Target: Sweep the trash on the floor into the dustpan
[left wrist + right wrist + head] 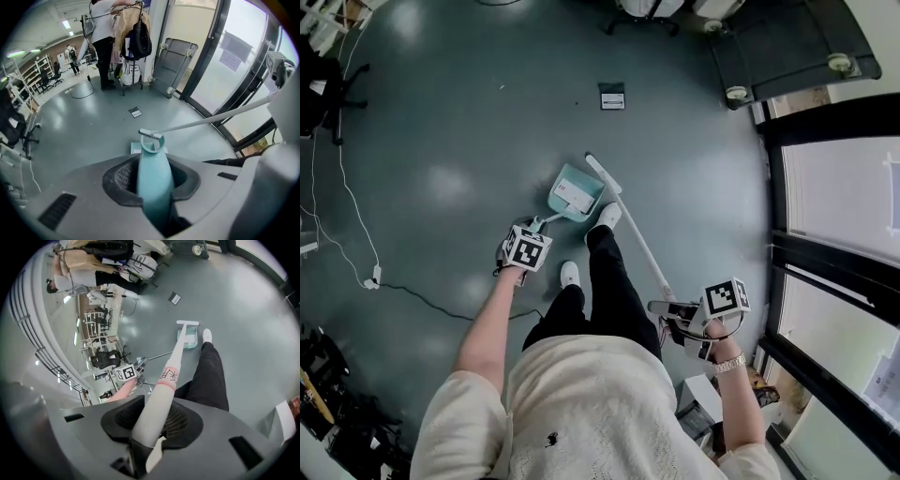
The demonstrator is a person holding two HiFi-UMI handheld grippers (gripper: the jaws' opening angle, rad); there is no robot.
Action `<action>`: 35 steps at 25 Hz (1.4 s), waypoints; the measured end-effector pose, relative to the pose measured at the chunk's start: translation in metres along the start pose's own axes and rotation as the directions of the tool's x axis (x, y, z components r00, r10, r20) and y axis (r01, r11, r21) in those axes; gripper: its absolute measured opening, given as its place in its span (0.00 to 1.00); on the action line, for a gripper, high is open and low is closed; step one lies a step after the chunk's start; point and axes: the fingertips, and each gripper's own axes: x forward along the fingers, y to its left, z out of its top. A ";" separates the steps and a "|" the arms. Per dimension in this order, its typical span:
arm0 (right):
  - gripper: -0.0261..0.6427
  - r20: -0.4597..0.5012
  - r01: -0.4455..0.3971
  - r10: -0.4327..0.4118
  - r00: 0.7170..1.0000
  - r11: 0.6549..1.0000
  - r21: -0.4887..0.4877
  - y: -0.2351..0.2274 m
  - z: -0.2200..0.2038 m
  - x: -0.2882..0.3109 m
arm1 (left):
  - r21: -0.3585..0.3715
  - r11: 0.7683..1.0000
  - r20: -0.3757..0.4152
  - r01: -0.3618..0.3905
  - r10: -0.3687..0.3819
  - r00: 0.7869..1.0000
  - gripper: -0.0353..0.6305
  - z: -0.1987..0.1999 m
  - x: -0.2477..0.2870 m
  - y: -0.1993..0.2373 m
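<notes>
A teal dustpan (577,192) rests on the grey floor in front of the person's feet, with a white sheet (575,201) lying in it. My left gripper (528,249) is shut on the dustpan's teal handle (152,183). A white broom (642,248) slants from its head (602,174), beside the pan's mouth, back to my right gripper (701,317), which is shut on the broom's handle (161,399). A small black-and-white card (612,97) lies on the floor beyond the pan. In the right gripper view the broom head (187,323) touches the dustpan (188,341).
The person's white shoes (607,216) stand just behind the pan. A folded wheeled cart (787,47) leans at the far right by the glass doors (834,187). Cables (356,225) run along the left; a clothes rack (129,42) and people stand further off.
</notes>
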 end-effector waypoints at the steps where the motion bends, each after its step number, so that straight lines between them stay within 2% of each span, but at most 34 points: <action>1: 0.19 0.016 -0.018 0.018 1.000 1.000 -0.001 0.010 0.025 -0.007 | 0.006 1.000 -0.007 -0.009 0.009 1.000 0.19 0.017 0.004 0.011; 4: 0.19 0.054 -0.035 0.035 0.998 0.999 -0.015 0.033 0.094 -0.034 | -0.001 1.000 -0.011 -0.024 0.024 1.000 0.19 0.069 0.010 0.035; 8: 0.19 0.071 0.018 -0.013 0.997 0.998 -0.062 0.047 0.175 -0.067 | 0.042 0.999 -0.024 -0.031 0.032 0.999 0.20 0.141 0.011 0.067; 12: 0.19 0.114 0.032 -0.027 0.993 0.999 -0.038 0.067 0.240 -0.087 | 0.076 0.997 0.001 -0.034 0.034 0.999 0.20 0.212 0.011 0.106; 18: 0.19 0.221 -0.002 -0.012 0.975 0.998 0.064 0.092 0.316 -0.083 | 0.216 0.976 0.032 -0.005 -0.002 0.999 0.19 0.313 0.023 0.179; 22: 0.19 0.308 -0.049 -0.003 0.951 0.986 0.159 0.117 0.360 -0.063 | 0.332 0.942 0.002 0.046 -0.050 0.999 0.19 0.373 0.048 0.238; 25: 0.19 0.400 -0.124 0.015 0.916 0.961 0.248 0.139 0.391 -0.047 | 0.443 0.889 -0.050 0.112 -0.100 0.994 0.19 0.418 0.072 0.273; 27: 0.19 0.474 -0.186 0.024 0.880 0.936 0.299 0.152 0.412 -0.030 | 0.527 0.833 -0.098 0.166 -0.135 0.986 0.19 0.450 0.093 0.298; 28: 0.19 0.512 -0.213 0.018 0.859 0.922 0.325 0.157 0.421 -0.019 | 0.572 0.794 -0.133 0.203 -0.154 0.979 0.19 0.465 0.106 0.310; 30: 0.19 0.572 -0.251 -0.016 0.820 0.888 0.384 0.162 0.443 0.009 | 0.656 0.699 -0.208 0.286 -0.197 0.958 0.20 0.489 0.142 0.334; 32: 0.19 0.603 -0.269 -0.050 0.796 0.863 0.427 0.163 0.478 0.038 | 0.716 0.611 -0.254 0.339 -0.225 0.941 0.19 0.514 0.180 0.361; 33: 0.19 0.611 -0.270 -0.063 0.789 0.857 0.438 0.164 0.494 0.049 | 0.734 0.579 -0.271 0.355 -0.229 0.935 0.19 0.526 0.195 0.373; 35: 0.19 0.623 -0.276 -0.081 0.778 0.847 0.455 0.165 0.519 0.061 | 0.756 0.534 -0.306 0.378 -0.222 0.926 0.19 0.551 0.214 0.388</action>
